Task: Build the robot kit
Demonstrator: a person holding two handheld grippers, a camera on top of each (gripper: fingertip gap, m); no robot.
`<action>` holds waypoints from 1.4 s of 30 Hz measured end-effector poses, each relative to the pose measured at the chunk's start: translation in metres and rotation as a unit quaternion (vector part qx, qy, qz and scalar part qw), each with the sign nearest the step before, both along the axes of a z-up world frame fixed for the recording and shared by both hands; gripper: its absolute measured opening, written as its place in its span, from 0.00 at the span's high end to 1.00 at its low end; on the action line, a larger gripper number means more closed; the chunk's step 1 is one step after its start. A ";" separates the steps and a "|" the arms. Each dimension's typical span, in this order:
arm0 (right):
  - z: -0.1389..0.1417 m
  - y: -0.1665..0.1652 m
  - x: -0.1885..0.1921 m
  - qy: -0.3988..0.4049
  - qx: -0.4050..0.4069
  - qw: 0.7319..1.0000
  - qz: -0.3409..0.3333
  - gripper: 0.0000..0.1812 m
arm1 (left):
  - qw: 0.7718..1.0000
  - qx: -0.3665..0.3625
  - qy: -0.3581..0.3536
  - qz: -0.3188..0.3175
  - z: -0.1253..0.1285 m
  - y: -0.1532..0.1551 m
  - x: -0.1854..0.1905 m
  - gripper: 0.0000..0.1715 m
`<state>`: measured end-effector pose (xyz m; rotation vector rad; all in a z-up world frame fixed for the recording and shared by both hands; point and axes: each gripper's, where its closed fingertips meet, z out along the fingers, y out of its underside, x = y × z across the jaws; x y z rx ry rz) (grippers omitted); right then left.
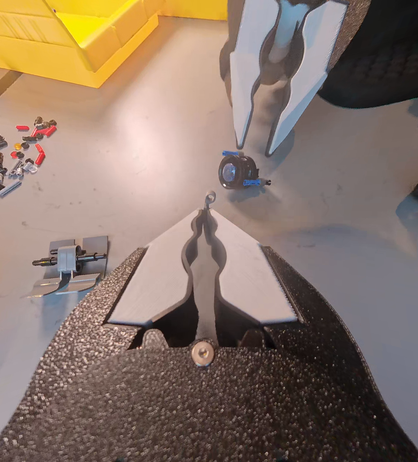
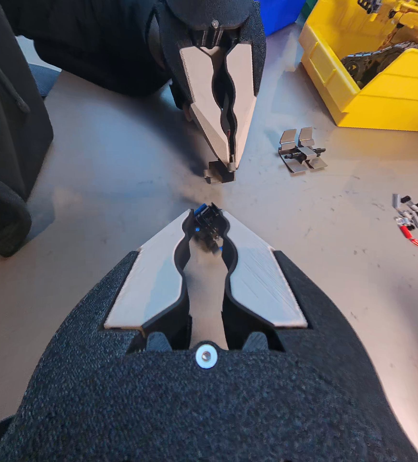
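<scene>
Bottom centre of the left wrist view, we see the left gripper (image 1: 205,211) with its grey jaws pinched together on a small grey connector with a ring end (image 1: 209,199), which juts forward past the tips and hangs clear of the grey tabletop (image 1: 133,175).

Just beyond it, towards the upper right of that frame, lies a round black wheel-like piece with a bluish centre and blue pins (image 1: 237,172). It rests on its side on the tabletop, with its round face towards the left of the frame and its axis running to the lower right.

The right gripper (image 1: 254,150) comes down from the top of that frame, jaws apart, with its tips just above the black piece; it is the nearer of the two. In the right wrist view we find the piece sitting between the parted fingers. We cannot tell whether they touch it.

Farther out, at lower left of the left wrist view, sits a grey winged assembly on a black axle (image 1: 70,265). A scatter of small black, red and grey parts (image 1: 15,152) lies at the left edge. A yellow plastic bin (image 1: 78,50) fills the upper left.
</scene>
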<state>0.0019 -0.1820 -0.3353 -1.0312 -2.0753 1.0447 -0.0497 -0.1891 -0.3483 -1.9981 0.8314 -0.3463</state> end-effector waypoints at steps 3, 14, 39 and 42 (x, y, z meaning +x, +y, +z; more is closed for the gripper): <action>-0.004 0.003 0.010 -0.006 0.039 0.999 -0.034 0.88 | 1.000 0.003 0.014 0.001 -0.003 0.003 0.000 0.99; -0.030 0.004 0.009 -0.074 0.054 0.994 -0.065 0.81 | 0.998 0.005 0.047 -0.030 -0.009 0.009 0.020 1.00; -0.021 0.013 0.004 0.040 0.161 0.986 -0.008 0.91 | 0.996 -0.016 0.080 -0.029 -0.022 -0.001 0.008 0.91; -0.016 0.013 0.005 0.027 0.142 0.990 -0.002 0.91 | 0.999 -0.003 0.034 -0.038 -0.005 -0.004 0.008 0.83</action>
